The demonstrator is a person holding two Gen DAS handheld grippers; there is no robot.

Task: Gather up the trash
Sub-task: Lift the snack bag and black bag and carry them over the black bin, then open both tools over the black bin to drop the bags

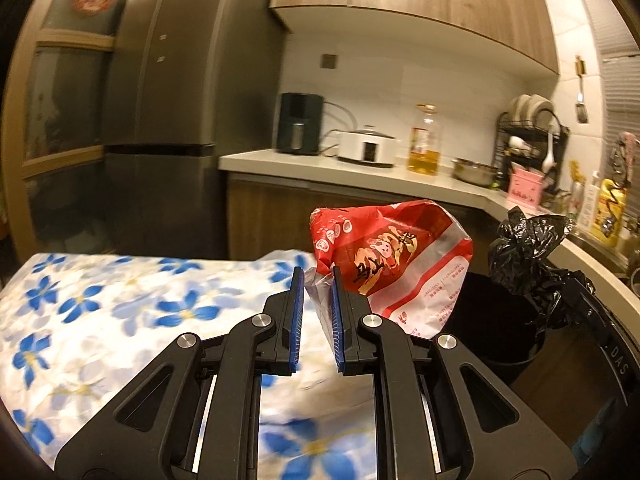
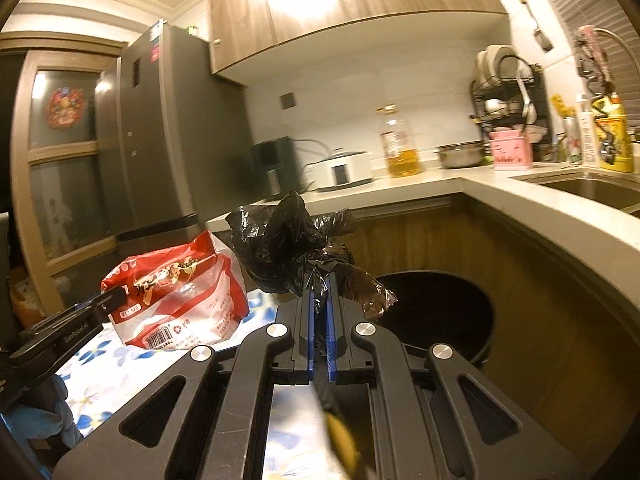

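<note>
My left gripper point(image 1: 317, 280) is shut on the clear corner of a red and white snack bag point(image 1: 394, 258), which hangs in the air past the table's far edge. The same snack bag point(image 2: 180, 294) shows at the left of the right wrist view, held by the left gripper point(image 2: 114, 300). My right gripper point(image 2: 319, 284) is shut on a crumpled black plastic bag point(image 2: 288, 246), raised beside the open black bin point(image 2: 436, 312). In the left wrist view the black plastic bag point(image 1: 528, 250) hangs above the bin point(image 1: 496, 320).
A tablecloth with blue flowers point(image 1: 100, 312) covers the table below the grippers. A pale L-shaped counter point(image 2: 520, 200) curves round the bin, with a sink point(image 2: 592, 188), an oil bottle point(image 2: 400, 144), a dish rack point(image 2: 508, 100) and a cooker point(image 2: 340, 168). A grey fridge point(image 1: 172, 80) stands at the left.
</note>
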